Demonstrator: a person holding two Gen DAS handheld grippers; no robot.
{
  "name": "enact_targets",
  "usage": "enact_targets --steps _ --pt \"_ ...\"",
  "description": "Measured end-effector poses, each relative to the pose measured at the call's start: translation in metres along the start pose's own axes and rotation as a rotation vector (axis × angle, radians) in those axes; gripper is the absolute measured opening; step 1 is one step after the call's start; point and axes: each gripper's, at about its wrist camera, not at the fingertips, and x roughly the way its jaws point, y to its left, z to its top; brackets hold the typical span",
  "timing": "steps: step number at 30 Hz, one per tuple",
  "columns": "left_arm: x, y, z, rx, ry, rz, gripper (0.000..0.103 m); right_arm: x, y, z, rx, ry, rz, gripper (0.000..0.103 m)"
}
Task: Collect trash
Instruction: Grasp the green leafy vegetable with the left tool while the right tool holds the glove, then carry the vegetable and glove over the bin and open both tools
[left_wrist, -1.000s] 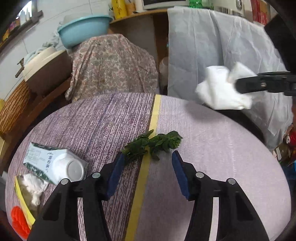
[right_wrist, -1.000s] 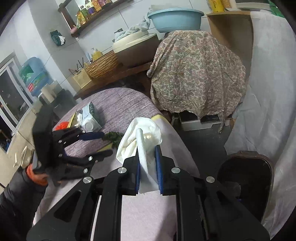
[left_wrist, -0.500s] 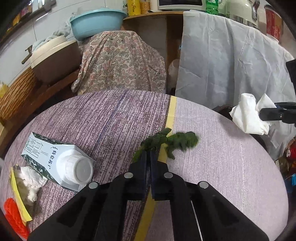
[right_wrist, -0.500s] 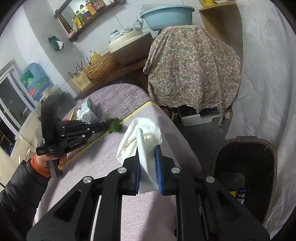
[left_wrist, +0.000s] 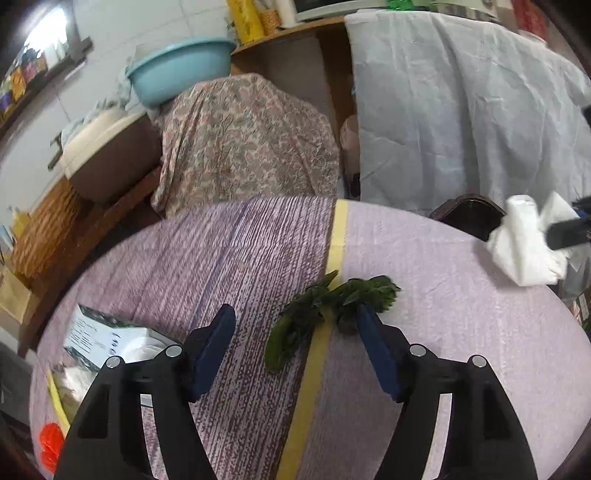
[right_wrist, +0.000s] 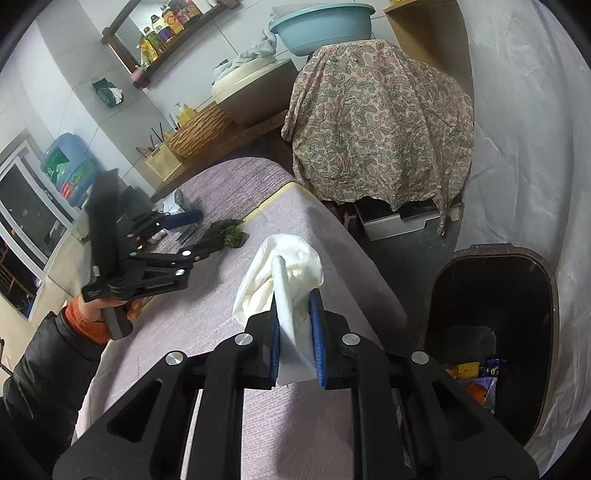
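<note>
- On the round table's purple cloth (left_wrist: 461, 332), a limp bunch of green leaves (left_wrist: 325, 310) lies across the yellow stripe (left_wrist: 314, 373) that runs down the middle of the cloth.
- Over it, the left gripper (left_wrist: 295, 332) is spread wide, one blue pad (left_wrist: 216, 347) on the striped side of the cloth and the other just touching the leaves' right end; nothing is held between them.
- Seen from the right wrist, the same left gripper (right_wrist: 195, 236) reaches in from the left with the leaves (right_wrist: 227, 234) at its tips, gripped by a hand (right_wrist: 96, 310) in a dark sleeve with an orange cuff.
- Near the table's right edge, the right gripper (right_wrist: 295, 332) is clamped on a crumpled white tissue (right_wrist: 284, 273), which bulges out above the blue pads; in the left wrist view the tissue (left_wrist: 524, 247) hangs past the table rim.
- Beside the table, low on the right, stands a dark trash bin (right_wrist: 491, 332) with coloured wrappers at its bottom.
- At the table's left edge lie a milk carton (left_wrist: 99, 339) on its side, more white tissue and a red scrap (left_wrist: 50, 443).
- Behind the table are a paisley-covered object (right_wrist: 376, 122) and a teal basin (right_wrist: 321, 22).
</note>
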Motion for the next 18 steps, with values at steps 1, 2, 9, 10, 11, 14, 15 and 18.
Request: enact_targets --steps 1,2,9,10,11,14,15,18 --pt "0.0 0.003 0.0 -0.034 -0.009 -0.018 0.061 -0.001 0.0 0.0 -0.001 -0.001 0.001 0.015" --pt "0.0 0.004 0.001 -0.048 -0.012 -0.019 0.053 -0.002 0.001 -0.001 -0.003 -0.003 0.0 0.015" --pt "-0.008 -0.01 -0.001 -0.025 -0.016 -0.049 0.014 -0.009 -0.007 -0.004 0.024 -0.021 0.01 0.015" --pt "-0.01 -0.011 -0.002 -0.037 -0.02 -0.063 0.014 -0.01 -0.008 -0.005 0.031 -0.023 0.013 0.015" --pt "-0.014 -0.012 -0.005 -0.048 -0.026 -0.077 0.013 -0.012 -0.01 -0.007 0.039 -0.026 0.017 0.015" --pt "-0.029 -0.017 -0.013 -0.074 -0.064 -0.089 0.012 -0.018 -0.014 -0.014 0.047 -0.044 0.005 0.015" --pt "-0.034 -0.017 -0.016 -0.096 -0.08 -0.103 0.012 -0.022 -0.015 -0.017 0.05 -0.055 0.002 0.015" --pt "-0.054 -0.02 -0.026 -0.177 -0.128 -0.147 0.012 -0.033 -0.019 -0.028 0.06 -0.081 0.0 0.015"
